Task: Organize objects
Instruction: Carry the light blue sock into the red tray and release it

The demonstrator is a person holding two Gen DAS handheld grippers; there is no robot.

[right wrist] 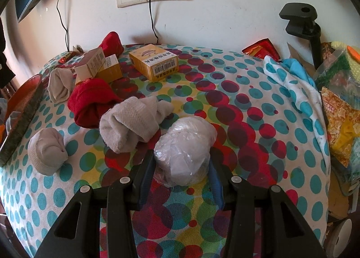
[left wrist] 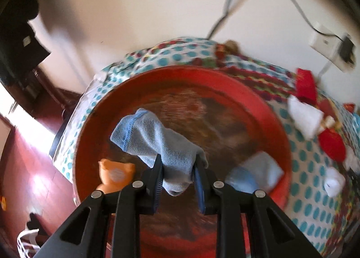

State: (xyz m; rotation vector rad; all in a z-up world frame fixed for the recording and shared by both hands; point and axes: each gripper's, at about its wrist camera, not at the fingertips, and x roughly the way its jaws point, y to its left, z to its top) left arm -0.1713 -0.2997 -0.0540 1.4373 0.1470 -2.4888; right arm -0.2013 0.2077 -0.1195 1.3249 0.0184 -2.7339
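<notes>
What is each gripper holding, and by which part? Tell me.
Left gripper: light blue cloth, pinched near its lower end. Right gripper: plastic-wrapped white bundle, clasped at its sides.

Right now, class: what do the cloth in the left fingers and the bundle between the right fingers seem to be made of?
Blue cloth: soft woven textile, probably microfibre; matte, textured weave, stitched hem.
Wrapped bundle: thin clear plastic film, glossy and crinkled, over something pale; contents unclear.
</notes>
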